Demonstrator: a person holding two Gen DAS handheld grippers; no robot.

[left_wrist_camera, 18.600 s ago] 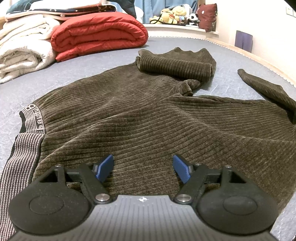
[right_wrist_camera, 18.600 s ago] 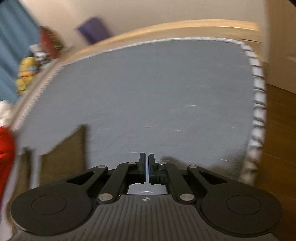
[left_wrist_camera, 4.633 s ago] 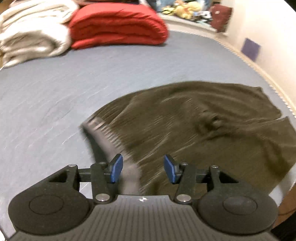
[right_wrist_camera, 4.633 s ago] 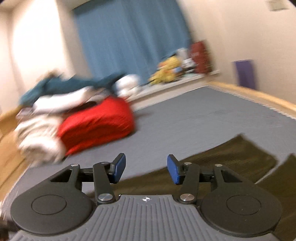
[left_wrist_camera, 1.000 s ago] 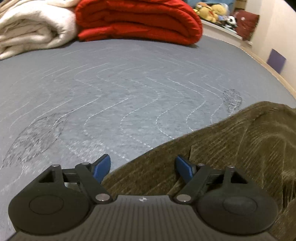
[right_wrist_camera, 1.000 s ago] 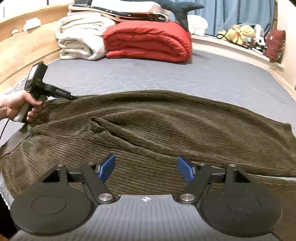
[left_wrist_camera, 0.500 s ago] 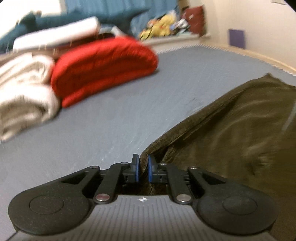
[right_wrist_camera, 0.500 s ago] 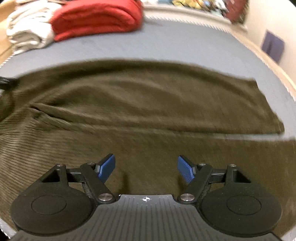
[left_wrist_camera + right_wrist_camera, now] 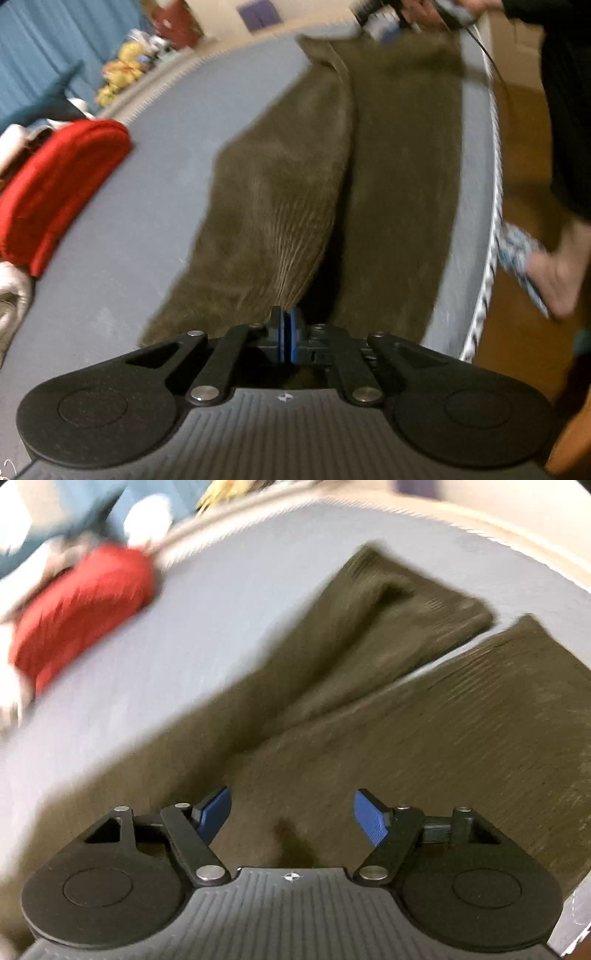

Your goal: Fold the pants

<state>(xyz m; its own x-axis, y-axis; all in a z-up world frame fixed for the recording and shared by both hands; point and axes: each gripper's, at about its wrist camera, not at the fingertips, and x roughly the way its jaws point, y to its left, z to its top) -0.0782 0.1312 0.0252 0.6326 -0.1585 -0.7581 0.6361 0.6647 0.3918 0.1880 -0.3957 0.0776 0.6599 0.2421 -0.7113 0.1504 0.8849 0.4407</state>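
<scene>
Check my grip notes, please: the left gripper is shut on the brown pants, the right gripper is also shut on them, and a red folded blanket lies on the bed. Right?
One slip: the right gripper is open, its blue pads apart above the pants, as the right wrist view shows. The left gripper is shut on the pants, and the red folded blanket lies on the bed.

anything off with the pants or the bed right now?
Nothing damaged or spilled. The brown pants lie unfolded on the grey bed, legs splayed apart at the cuffs. The left gripper pinches their edge, tenting the cloth. The right gripper hangs open above them. Both views are motion-blurred.
</scene>
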